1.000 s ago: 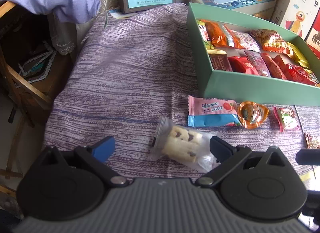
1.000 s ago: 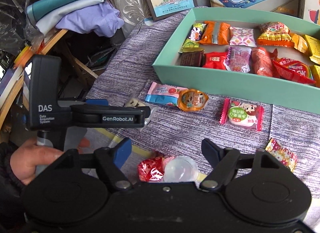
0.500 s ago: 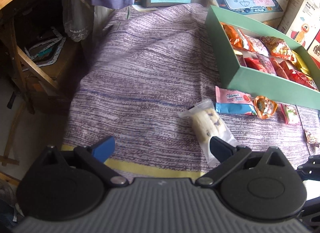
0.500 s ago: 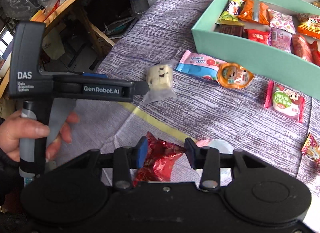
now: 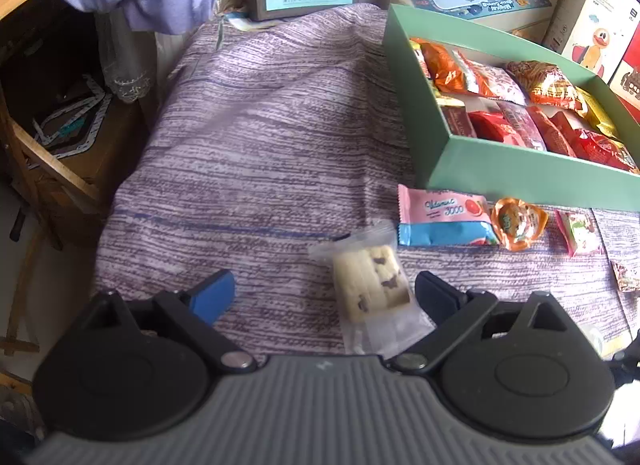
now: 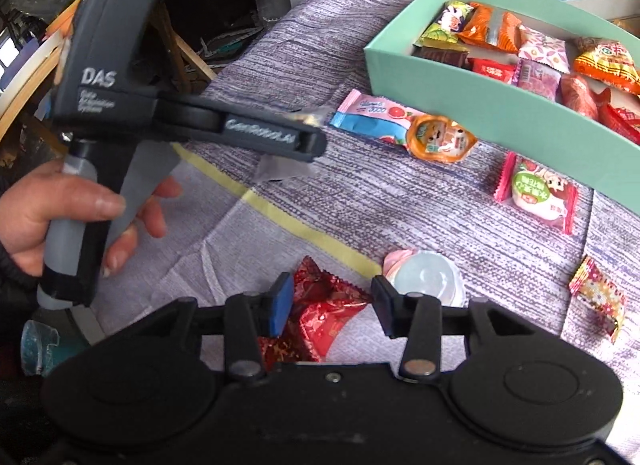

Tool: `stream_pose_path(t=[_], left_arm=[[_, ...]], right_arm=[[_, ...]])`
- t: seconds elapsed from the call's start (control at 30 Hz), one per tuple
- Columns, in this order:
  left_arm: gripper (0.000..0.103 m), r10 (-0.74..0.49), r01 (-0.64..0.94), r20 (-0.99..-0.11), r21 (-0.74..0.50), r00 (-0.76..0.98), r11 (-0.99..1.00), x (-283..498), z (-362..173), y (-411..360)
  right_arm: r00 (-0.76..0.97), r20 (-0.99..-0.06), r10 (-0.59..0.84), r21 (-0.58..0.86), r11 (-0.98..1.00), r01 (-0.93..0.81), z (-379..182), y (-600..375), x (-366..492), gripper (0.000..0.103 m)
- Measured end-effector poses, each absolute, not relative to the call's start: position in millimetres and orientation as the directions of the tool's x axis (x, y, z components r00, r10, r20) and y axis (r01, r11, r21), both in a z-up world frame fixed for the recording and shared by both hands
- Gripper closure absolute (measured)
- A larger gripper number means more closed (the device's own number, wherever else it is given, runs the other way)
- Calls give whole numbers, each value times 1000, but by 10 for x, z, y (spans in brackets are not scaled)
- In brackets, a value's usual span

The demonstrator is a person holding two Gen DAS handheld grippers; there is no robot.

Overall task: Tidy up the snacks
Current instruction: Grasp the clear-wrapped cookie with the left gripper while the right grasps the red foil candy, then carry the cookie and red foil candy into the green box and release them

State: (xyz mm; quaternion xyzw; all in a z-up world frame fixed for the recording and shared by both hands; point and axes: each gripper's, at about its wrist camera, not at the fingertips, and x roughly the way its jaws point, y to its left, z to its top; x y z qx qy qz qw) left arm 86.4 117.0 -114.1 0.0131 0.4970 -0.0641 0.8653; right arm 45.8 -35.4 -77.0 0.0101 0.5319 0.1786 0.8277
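A nougat bar in a clear wrapper (image 5: 372,285) lies on the purple cloth between the wide-open fingers of my left gripper (image 5: 324,293), close to the right finger. In the right wrist view that left gripper (image 6: 312,141) hovers over the cloth, covering most of the bar. My right gripper (image 6: 332,305) has a red foil packet (image 6: 324,321) between its pads. Both pads touch the packet's ends while the jaws ease slightly apart. The green box (image 6: 480,105) (image 5: 500,169), full of wrapped snacks, stands at the far right.
Loose on the cloth lie a pink-and-blue packet (image 6: 372,117), an orange jelly cup (image 6: 440,137), a pink packet (image 6: 536,193), a clear cup (image 6: 424,279) and a small candy (image 6: 598,297). A hand (image 6: 60,209) holds the left gripper. A wooden frame (image 5: 48,169) flanks the table's left edge.
My right gripper's jaws narrowed from wide open onto the red foil packet and sank toward the cloth. The nougat bar turned from crosswise to lengthwise between the left fingers.
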Motion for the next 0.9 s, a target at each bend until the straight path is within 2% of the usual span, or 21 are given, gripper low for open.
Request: stream_pose_path(t=[0.17,0.27,0.33,0.37,0.4,0.63,0.7,0.77,0.9], left_arm=[[6,-111,112,-864,-64,491,992,816,-1136,1336],[19,-130,136,-855,-70,503,988,830,-1109,1271],[43,-148,173,-844,-66,515,983,826,-1090,1196],[51,-155,198,-839,-58,521,978,818,-1082,1154],[70,-165,213,-837,-60,522,975,811,-1074,1133],[71,-279,226,-827,-189,488,956,640,-1000,1310],[71,-313,254,-823,-212,474,944,541,-985,1322],[71,-341,283,-822,-229,456,931,455,-989,1310],[70,-364,325,-827,-235,428,916,336,-1030,1243]], right_arm=[[394,-860,325,235,937,-259,-672,-398,496,59],[392,-863,318,241,942,-234,-654,-420,466,58],[389,-868,308,238,946,-218,-654,-437,440,58],[388,-871,301,235,949,-211,-641,-441,415,58],[390,-872,296,231,951,-205,-630,-449,396,58],[427,-869,252,207,967,-148,-487,-554,310,58],[433,-869,240,198,970,-140,-464,-564,264,55],[445,-866,230,192,973,-128,-457,-578,246,49],[428,-875,226,193,974,-119,-453,-601,193,47]])
